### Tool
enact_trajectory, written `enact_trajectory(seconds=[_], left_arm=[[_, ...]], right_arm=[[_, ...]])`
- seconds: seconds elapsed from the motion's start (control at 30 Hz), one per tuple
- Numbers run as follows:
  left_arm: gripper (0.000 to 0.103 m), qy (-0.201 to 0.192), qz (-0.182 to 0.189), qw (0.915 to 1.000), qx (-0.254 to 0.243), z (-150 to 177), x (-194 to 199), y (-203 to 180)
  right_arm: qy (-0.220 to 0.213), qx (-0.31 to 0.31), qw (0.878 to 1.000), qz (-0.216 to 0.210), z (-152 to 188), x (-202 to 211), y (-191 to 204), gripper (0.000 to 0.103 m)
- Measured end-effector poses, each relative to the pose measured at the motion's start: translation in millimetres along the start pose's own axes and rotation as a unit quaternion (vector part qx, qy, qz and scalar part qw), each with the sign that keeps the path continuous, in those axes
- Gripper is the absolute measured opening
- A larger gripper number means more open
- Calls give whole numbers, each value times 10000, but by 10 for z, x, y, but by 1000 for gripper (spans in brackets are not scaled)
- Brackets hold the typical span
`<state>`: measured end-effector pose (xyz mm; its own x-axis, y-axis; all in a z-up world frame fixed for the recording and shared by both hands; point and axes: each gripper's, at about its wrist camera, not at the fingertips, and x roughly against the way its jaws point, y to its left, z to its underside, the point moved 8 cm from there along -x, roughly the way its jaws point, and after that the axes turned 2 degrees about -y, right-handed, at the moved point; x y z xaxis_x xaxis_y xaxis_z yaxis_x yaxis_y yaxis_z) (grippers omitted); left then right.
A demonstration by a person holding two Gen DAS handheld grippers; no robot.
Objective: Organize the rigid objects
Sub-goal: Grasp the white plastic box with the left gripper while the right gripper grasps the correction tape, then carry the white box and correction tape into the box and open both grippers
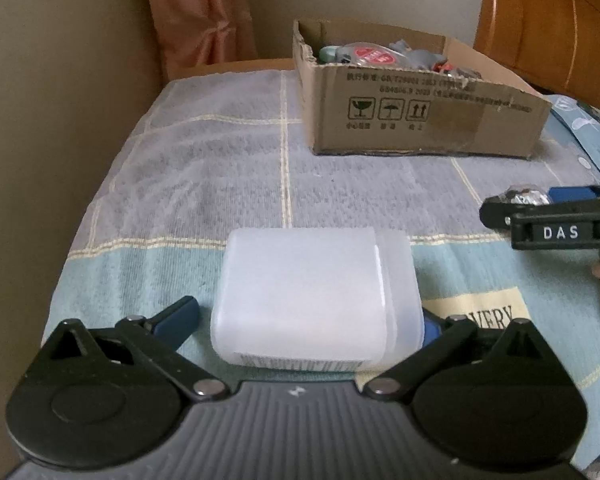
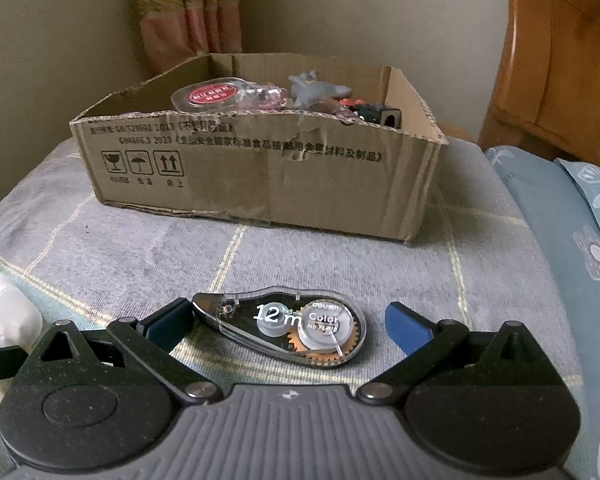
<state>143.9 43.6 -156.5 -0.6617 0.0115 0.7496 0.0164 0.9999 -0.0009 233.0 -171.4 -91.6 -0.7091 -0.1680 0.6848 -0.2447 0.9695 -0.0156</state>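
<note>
The correction tape [image 2: 280,326] reads "12 m", "deli" and "Color"; it lies on the checked blanket [image 2: 340,256] between the wide-spread fingers of the right tool [image 2: 288,324], whose side reads "DAS". The left tool [image 1: 304,320], also wide, straddles a frosted plastic box [image 1: 316,296] with a barcode label. Behind stands the cardboard box [image 2: 260,176], printed "2023", its contents half hidden. A curtain [image 1: 204,12] and wooden headboard [image 1: 548,24] back the bed.

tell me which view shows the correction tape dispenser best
The right wrist view: the clear teardrop-shaped plastic correction tape dispenser lies whole between the open right tool, its label readable. The left wrist view shows only a glint of it.
</note>
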Motion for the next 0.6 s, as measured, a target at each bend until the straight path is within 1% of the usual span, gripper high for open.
enact_trajectory(seconds=[0.07,0.13,0.17,0.2,0.23,0.4,0.6], left_arm=[[99,-20,-23,10000,7,-10,1,-1],[89,-62,33,9999,-96,-29,20,-33],[86,-63,88,9998,-155,-38,27,-55],[83,-46,162,9997,-152,-49,35,-72],[83,-17,157,9998,-134,-57,32,-73],[83,22,172,9997,-194,-86,30,-88],[83,55,368,9980,-512,-244,125,-120]], right_arm=[[9,-23,10000,43,3,5,16,103],[10,-51,10000,55,4,7,25,103],[1,-49,10000,50,2,10,32,100],[-16,-29,10000,36,0,19,46,93],[-35,-15,10000,10,-5,40,60,91],[48,55,10000,-40,28,95,94,91],[99,422,9987,-256,-65,210,73,91]])
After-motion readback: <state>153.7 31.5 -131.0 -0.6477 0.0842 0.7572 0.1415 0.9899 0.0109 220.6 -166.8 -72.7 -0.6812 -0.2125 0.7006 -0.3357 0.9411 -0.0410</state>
